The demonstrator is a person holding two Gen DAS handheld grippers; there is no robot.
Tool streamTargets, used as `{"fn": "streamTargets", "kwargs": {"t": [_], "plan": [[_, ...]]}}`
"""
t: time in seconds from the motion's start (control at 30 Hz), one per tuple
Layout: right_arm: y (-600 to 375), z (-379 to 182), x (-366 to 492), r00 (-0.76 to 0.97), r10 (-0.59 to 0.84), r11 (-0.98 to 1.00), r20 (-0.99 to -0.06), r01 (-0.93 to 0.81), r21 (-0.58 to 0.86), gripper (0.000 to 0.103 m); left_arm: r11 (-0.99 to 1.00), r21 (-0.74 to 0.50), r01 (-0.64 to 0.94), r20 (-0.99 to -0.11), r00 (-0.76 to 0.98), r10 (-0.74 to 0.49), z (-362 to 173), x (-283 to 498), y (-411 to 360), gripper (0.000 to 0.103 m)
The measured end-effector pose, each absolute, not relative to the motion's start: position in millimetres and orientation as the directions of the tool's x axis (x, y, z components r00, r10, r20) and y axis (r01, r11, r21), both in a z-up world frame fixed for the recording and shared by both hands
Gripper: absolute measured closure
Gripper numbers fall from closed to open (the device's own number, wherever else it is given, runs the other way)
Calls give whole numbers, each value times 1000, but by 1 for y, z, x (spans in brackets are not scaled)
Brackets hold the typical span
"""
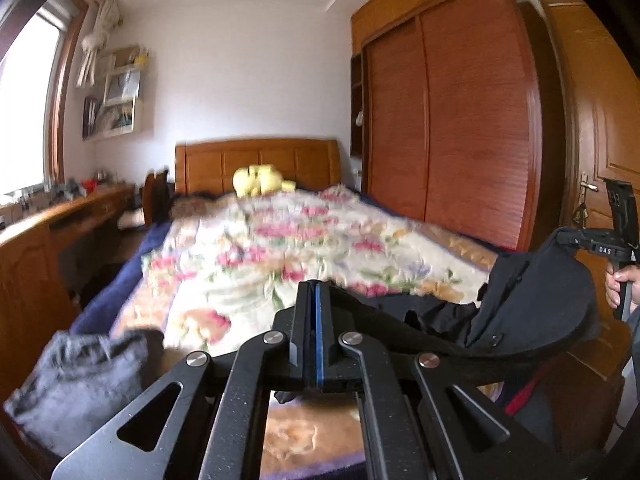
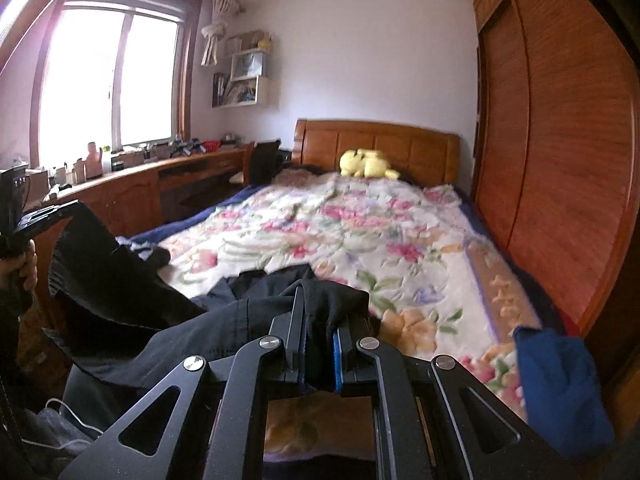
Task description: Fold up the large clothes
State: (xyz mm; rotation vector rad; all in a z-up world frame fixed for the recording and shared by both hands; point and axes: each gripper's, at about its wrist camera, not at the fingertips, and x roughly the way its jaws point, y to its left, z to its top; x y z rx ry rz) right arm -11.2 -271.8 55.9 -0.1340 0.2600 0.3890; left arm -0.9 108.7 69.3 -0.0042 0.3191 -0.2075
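— Left wrist view: left gripper [image 1: 316, 300] clamped tight, pads pressed together on the edge of the black garment [image 1: 532, 304], near centre. Cloth stretching rightward to the right gripper [image 1: 618, 240], far right, gripped by a hand [image 1: 620, 284].

— Right wrist view: right gripper [image 2: 320, 312] pinching a bunched fold of the same black garment [image 2: 168, 320]. Fabric draped over the fingers [image 2: 298, 320], hiding the left pad entirely. Left gripper [image 2: 36, 216] far left, holding the other end up, cloth sagging between.

— Surroundings?

— Floral blanket [image 2: 360, 232] spread over the bed, directly beyond both tools, under the hanging cloth. Yellow plush toy [image 2: 366, 164] far back against the wooden headboard [image 2: 400, 144]. Blue cloth [image 2: 560, 384] near right, on the blanket's edge.

— And on the left?

— Grey knit piece [image 1: 80, 380] near left, blurred. Desk [image 1: 60, 216] along the left wall, cluttered under the window [image 2: 108, 76]. Wardrobe [image 1: 452, 120] far right, close beside the bed.
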Motion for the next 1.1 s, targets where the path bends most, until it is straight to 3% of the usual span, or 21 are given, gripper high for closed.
{"fn": "streamTargets", "kwargs": {"t": [0.17, 0.43, 1.1], "plan": [[-268, 12, 31, 857, 356, 919, -371, -393, -24, 94, 980, -74, 186, -399, 895, -200, 22, 24, 108, 101], [-263, -18, 94, 846, 382, 912, -371, -411, 1, 94, 986, -72, 152, -509, 845, -167, -35, 78, 104, 101], [-190, -8, 335, 870, 171, 939, -462, -287, -192, 94, 998, 5, 65, -524, 850, -53, -33, 279, 124, 101]]}}
